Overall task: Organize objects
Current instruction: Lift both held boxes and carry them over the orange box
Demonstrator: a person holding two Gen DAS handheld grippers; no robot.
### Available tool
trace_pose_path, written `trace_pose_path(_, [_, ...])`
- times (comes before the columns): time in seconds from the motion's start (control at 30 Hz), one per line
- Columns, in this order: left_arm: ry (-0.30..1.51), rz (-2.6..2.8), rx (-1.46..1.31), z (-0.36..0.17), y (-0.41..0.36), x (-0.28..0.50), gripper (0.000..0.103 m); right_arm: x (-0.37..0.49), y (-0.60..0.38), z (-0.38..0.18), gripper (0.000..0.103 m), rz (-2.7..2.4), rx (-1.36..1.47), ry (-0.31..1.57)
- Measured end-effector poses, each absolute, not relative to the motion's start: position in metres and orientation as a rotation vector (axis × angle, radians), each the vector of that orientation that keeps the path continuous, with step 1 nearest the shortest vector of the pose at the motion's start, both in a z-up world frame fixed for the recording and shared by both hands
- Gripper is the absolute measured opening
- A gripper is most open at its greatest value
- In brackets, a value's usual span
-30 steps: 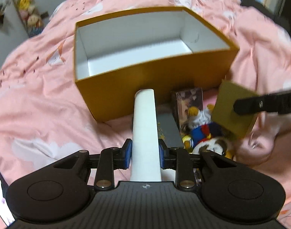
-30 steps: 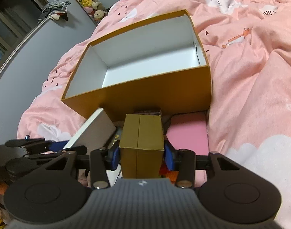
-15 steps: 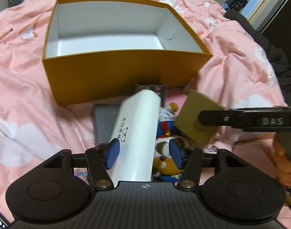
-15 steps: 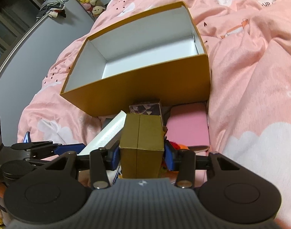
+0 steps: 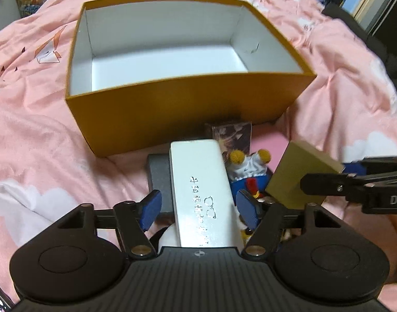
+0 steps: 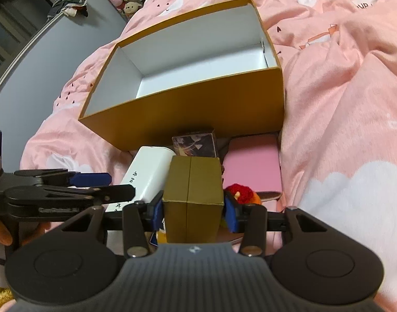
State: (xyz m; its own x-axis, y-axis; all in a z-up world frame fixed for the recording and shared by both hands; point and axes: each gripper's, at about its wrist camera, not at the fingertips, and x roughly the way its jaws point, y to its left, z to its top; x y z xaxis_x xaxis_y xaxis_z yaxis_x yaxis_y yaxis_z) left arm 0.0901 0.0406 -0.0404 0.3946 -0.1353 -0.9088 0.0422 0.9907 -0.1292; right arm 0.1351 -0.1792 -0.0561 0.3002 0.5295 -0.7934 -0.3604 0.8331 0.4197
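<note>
On the pink bedspread (image 5: 37, 140) sits the orange box (image 5: 172, 104), its white inside bare. Just in front of it, the left gripper (image 5: 198, 205) is opening its jaws; the white box (image 5: 201, 195) lies between the blue pads (image 5: 150, 208), neither pressing it. Right of that, the right gripper (image 6: 193, 213) clamps the gold box (image 6: 193, 197) above a plush toy (image 5: 247, 166) and pink case (image 6: 253, 166).
</note>
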Motion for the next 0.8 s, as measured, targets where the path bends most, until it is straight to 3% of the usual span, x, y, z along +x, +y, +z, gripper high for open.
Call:
trace_pose_path(0.23, [1.237, -0.104, 0.014, -0.057, 0.023, 0.1, 0.08, 0.138, -0.175, -0.055, 0.048, 0.58, 0.138, 1.131])
trace_pose_path(0.37, [1.264, -0.098, 0.006, -0.064, 0.02, 0.104, 0.071, 0.136, -0.172, -0.056, 0.048, 0.582, 0.124, 1.122])
trace_pose_path(0.8, [1.072, -0.111, -0.154, -0.009, 0.046, 0.069, 0.069, 0.141, -0.181, -0.031, 0.048, 0.656, 0.154, 1.06])
